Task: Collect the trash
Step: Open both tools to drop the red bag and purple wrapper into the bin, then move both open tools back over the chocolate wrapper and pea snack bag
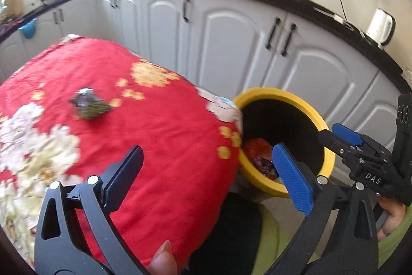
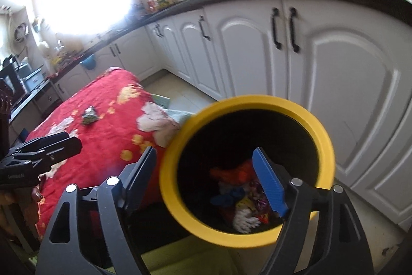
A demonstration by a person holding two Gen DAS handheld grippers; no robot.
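Empty right hand-held gripper [image 2: 206,177] above bin [image 2: 322,135]

Blurred wrapper [image 1: 88,103] on cloth, perhaps foil, bin [image 1: 325,125] base hidden

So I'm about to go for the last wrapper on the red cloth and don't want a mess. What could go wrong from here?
1. The wrapper is small and crumpled on soft cloth; the open left gripper may pinch fabric along with it.
2. The bin stands right against the draped cloth edge, so tugged cloth could nudge it.
3. The open right gripper hangs at the bin's mouth, near the rim; a careless swing might clip it.
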